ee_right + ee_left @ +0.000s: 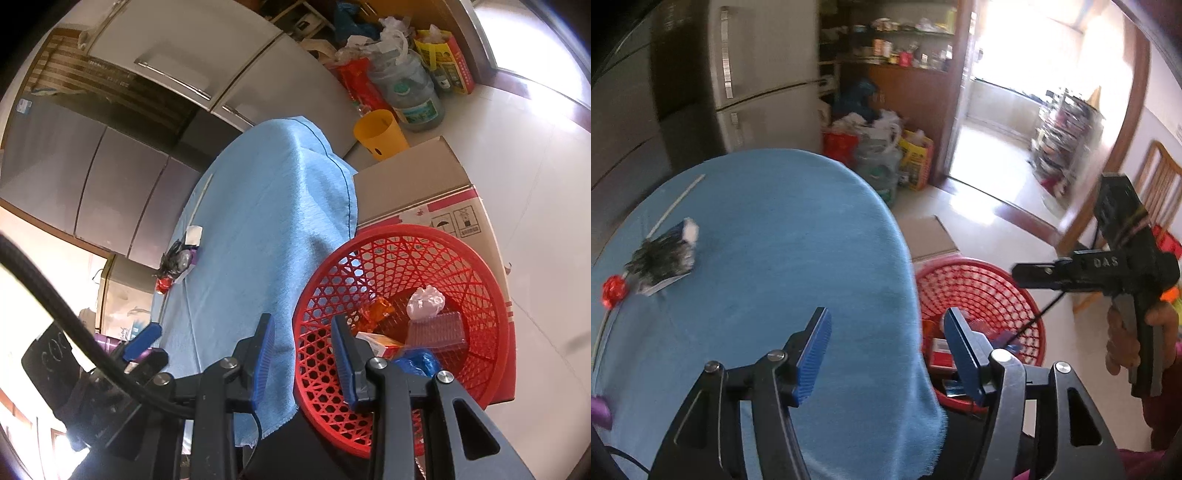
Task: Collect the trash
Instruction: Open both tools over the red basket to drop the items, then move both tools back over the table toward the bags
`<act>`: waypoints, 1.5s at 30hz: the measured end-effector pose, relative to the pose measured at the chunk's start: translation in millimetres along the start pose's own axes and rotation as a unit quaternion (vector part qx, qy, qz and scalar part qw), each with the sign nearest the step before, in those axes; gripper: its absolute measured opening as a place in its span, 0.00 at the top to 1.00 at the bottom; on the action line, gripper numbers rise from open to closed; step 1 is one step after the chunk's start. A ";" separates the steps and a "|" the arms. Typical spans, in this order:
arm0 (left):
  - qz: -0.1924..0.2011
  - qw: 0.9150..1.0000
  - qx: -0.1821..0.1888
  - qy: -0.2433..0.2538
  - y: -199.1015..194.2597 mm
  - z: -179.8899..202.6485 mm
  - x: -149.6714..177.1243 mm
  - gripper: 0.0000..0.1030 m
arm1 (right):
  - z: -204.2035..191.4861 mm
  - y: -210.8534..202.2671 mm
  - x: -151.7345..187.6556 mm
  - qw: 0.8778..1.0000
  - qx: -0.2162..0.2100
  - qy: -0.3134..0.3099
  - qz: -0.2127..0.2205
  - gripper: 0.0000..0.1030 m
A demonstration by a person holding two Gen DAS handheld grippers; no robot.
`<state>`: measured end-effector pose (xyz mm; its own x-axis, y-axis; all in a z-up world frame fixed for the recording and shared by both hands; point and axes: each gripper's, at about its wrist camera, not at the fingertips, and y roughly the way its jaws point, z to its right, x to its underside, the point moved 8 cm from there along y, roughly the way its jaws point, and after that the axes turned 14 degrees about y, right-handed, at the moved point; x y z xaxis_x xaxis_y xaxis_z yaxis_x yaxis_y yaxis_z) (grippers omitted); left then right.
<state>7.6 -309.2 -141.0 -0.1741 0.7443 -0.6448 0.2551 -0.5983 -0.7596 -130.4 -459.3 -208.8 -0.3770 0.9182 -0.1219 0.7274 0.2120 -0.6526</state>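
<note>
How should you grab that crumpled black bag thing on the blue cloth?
Best guess: pinch the crumpled black bag across its bunched, raised middle, coming down from above. It lies low and loose on the blue cloth, with a white piece touching one end and a red wrapper close by the other, so a side approach would likely snag those.

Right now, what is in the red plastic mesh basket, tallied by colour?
Orange: 2, crinkled wrapper, small carton
Pink: 2, crumpled paper wad, ridged plastic tray
Blue: 1, plastic bag
Total in the red mesh basket: 5
</note>
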 end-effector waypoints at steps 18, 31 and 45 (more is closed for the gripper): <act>0.013 0.979 -0.164 -0.124 -60.4 -137.5 72.4 0.33 | -140.2 22.2 0.7 0.983 0.006 -0.169 0.070 0.63; -0.023 0.941 -0.249 -0.228 -89.8 -246.3 167.8 0.32 | -232.1 156.4 29.0 0.981 -0.016 -0.193 -0.007 0.22; -0.044 0.924 -0.253 -0.285 -84.5 -294.2 194.9 0.32 | -316.1 284.4 48.0 0.959 -0.031 -0.269 -0.086 0.22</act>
<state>232.0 -26.3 -177.2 -0.6511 0.4205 -0.6319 0.6022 -0.2207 -0.7672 239.6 -249.1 -163.8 -0.7237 0.5653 -0.3958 0.6541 0.3791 -0.6545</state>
